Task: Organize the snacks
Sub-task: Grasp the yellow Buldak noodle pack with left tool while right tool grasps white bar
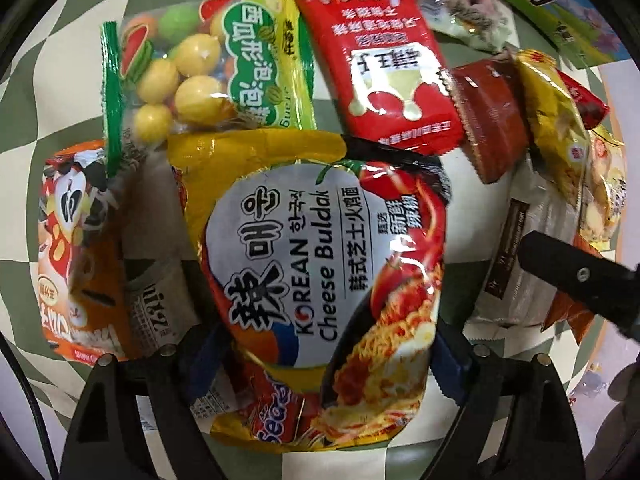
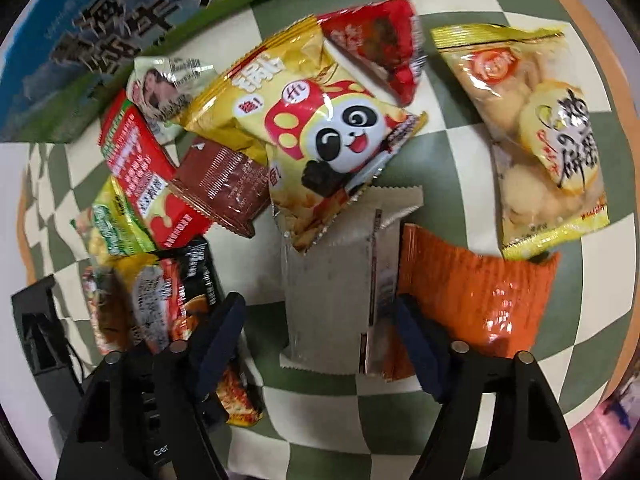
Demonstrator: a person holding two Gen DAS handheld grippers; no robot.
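two hand-held grippers point down over a heap of snack packets on a green and cream checked cloth (image 2: 400, 432). the left gripper (image 1: 320, 356) straddles the yellow cheese buldak noodle bag (image 1: 316, 260), its blue pads (image 1: 450, 364) at the bag's two sides near the lower end; whether they press on it or only flank it i cannot tell. far left of that bag lies a clear bag of round gum balls (image 1: 180, 76), with a red packet (image 1: 376, 52) beside it to the right and an orange packet (image 1: 76, 276) at the near left.

the right gripper (image 2: 316, 340) has its jaws apart around a plain silver-grey packet (image 2: 336, 280); the right pad seems to meet the packet's edge, the left pad (image 2: 216, 336) stands clear of it. a yellow panda chip bag (image 2: 320, 136) overlaps the grey packet's far end. an orange packet (image 2: 480, 300) lies just right of it, a brown packet (image 2: 224, 184) to the far left.
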